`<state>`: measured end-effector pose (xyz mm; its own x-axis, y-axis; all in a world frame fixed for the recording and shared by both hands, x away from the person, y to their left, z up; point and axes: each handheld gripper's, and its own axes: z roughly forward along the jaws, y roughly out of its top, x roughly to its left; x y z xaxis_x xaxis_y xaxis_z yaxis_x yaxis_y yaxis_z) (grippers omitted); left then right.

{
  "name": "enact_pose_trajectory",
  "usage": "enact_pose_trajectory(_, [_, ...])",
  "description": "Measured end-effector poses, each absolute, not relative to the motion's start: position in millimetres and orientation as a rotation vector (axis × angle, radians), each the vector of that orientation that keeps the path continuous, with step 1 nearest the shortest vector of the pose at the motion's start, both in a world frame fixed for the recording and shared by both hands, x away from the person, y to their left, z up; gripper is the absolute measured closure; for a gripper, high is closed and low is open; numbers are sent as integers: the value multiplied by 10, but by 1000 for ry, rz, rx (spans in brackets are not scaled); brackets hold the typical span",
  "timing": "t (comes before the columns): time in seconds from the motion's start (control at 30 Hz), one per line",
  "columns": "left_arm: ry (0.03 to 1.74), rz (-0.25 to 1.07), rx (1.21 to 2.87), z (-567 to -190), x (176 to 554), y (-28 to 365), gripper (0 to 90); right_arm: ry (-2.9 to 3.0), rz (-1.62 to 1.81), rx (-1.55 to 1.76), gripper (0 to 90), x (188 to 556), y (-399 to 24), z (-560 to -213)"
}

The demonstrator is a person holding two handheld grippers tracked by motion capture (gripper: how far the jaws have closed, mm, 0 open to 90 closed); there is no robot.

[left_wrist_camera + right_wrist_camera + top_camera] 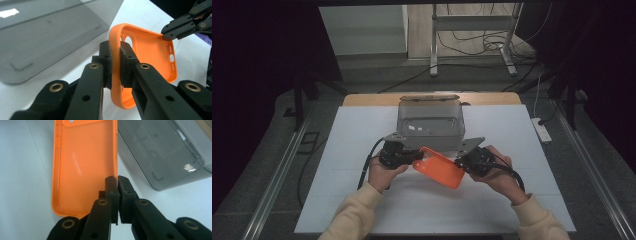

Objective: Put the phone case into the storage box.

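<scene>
An orange phone case (439, 167) is held above the white table (352, 150), just in front of a clear plastic box (429, 122) and between the two grippers. Its hollow inner side with the dotted texture faces the right gripper's camera (85, 162), and the camera cut-out lies at the end nearer the left gripper.

The left gripper (115, 66) is clenched on the case's side wall, one black pad on each face of the orange rim. The right gripper (117, 192) pinches the thin edge at the opposite end; in the left gripper view it (171, 35) comes in from the upper right onto that far rim. Its jaws look all but closed, though the rim between them is too thin there to see clearly.

The clear plastic box stands behind the case, its lid (429, 98) tipped open at the back.
</scene>
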<state>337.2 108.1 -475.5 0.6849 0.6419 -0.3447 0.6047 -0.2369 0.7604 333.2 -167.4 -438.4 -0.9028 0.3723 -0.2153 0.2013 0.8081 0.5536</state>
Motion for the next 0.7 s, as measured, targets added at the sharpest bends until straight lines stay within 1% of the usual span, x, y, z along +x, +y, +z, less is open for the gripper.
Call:
enact_pose_trajectory(0.27, [956, 81, 1904, -4687, 3338, 1098, 825, 2659, 808, 481, 854, 3335, -1684, -4358])
enact_pose_trajectory(0.4, [943, 88, 1893, -4659, 3322, 1114, 825, 2652, 854, 502, 827, 3348, -1706, -4350])
enact_pose_trajectory(0.47, [929, 92, 1892, -4643, 3311, 1118, 825, 2654, 908, 521, 747, 3357, -1727, -4340])
enact_pose_trajectory(0.57, [913, 96, 1886, -4618, 3293, 1122, 826, 2656, 1005, 570, 702, 3373, -1779, -4302])
enact_pose_trajectory(0.63, [902, 100, 1887, -4606, 3284, 1126, 826, 2650, 1052, 596, 629, 3375, -1810, -4277])
enact_pose_trajectory(0.7, [895, 108, 1890, -4598, 3278, 1129, 827, 2641, 1078, 609, 590, 3382, -1838, -4261])
